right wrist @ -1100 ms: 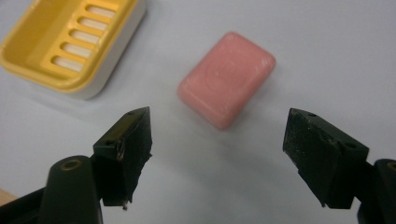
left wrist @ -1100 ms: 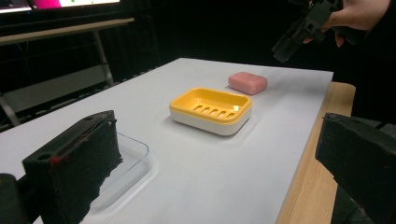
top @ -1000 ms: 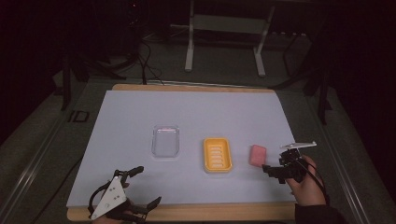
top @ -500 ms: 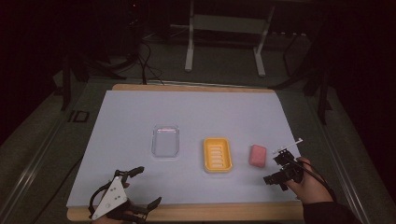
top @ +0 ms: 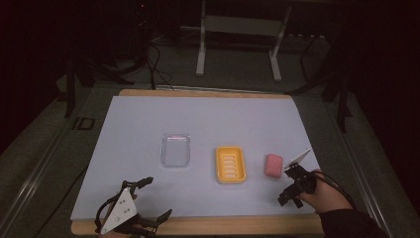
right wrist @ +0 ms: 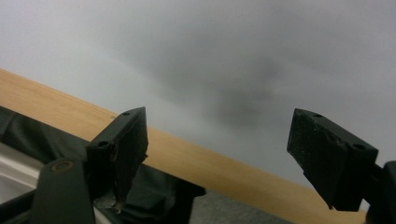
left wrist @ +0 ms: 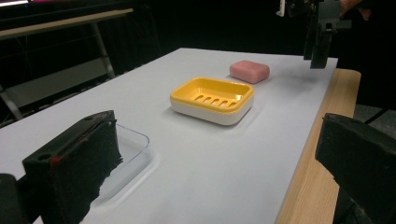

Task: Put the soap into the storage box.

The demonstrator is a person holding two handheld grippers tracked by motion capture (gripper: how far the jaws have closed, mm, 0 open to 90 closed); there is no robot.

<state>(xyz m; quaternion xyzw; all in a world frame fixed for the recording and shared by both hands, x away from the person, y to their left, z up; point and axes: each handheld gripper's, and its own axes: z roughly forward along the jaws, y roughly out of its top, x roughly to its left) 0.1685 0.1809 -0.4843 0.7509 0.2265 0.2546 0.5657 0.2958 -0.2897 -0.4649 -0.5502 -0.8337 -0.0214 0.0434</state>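
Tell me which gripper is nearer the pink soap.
Right. The right gripper hovers just beside the pink soap, toward the near edge; the left gripper sits far across the table.

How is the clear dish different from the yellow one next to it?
The clear dish is see-through, shallow and plain-bottomed; the yellow soap dish is opaque, deeper-walled, with slots across its floor and a white underside. The clear one lies left of the yellow one in the high view, farther from the pink soap. Both are empty, rounded rectangles, lying flat on the table.

We see a dim room: a white-covered tabletop (top: pixel 208 124) with wooden edges, a grey metal frame (top: pixel 237 29) beyond its far edge, cables (top: pixel 153 59) on dark floor.
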